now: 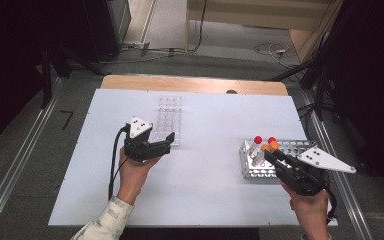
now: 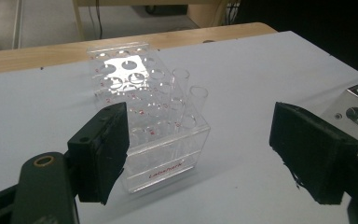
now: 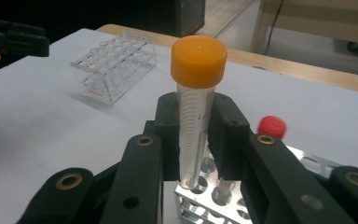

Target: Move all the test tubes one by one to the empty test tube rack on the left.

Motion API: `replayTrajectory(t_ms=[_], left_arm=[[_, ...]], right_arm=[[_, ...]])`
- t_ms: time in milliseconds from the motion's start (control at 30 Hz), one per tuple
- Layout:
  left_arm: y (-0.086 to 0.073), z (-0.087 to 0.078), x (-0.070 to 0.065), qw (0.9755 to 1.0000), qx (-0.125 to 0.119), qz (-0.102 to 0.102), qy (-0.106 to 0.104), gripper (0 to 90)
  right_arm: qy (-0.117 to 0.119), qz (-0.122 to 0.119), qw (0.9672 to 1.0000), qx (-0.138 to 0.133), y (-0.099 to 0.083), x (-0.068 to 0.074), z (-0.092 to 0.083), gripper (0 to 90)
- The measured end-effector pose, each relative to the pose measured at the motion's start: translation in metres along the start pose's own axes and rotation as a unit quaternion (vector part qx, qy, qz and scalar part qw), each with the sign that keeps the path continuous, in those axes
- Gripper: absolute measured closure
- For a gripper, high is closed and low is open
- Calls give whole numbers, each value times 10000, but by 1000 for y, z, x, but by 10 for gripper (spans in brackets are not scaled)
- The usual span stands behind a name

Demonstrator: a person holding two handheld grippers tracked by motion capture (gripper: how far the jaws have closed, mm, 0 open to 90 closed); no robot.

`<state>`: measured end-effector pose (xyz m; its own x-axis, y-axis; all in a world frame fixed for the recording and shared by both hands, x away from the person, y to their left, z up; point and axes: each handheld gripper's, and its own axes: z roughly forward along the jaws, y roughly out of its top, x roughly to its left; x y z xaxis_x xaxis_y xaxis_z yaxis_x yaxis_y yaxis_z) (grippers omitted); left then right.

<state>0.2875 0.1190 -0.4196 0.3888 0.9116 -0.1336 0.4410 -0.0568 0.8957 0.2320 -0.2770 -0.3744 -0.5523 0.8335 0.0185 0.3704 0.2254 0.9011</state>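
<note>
My right gripper is shut on a clear tube with an orange cap. It holds the tube upright just above the holes of a metal rack. In the high view that tube is over the metal rack at the table's right, with the right gripper behind it. My left gripper stands open with nothing between its pads, facing a clear plastic rack that holds two uncapped tubes. The high view shows the left gripper beside the near end of the clear rack.
Red-capped tubes and another orange-capped one stand in the metal rack. A red cap is behind the held tube. The white board lies on a wooden table. Cables run across the floor beyond.
</note>
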Motion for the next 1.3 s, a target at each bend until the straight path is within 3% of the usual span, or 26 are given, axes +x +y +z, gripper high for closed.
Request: replayTrajectory(t_ms=[333,867,1300], left_arm=[[0,2,-2,10000,7,1,-24,185],[0,0,-5,10000,-7,-27,-87,180],[4,-5,-21,9985,-56,188,-518,277]], right_arm=[[363,-180,9990,191,1,22,37,719],[759,-541,9947,435,6,71,110,719],[728,-802,9920,652,8,108,163,719]])
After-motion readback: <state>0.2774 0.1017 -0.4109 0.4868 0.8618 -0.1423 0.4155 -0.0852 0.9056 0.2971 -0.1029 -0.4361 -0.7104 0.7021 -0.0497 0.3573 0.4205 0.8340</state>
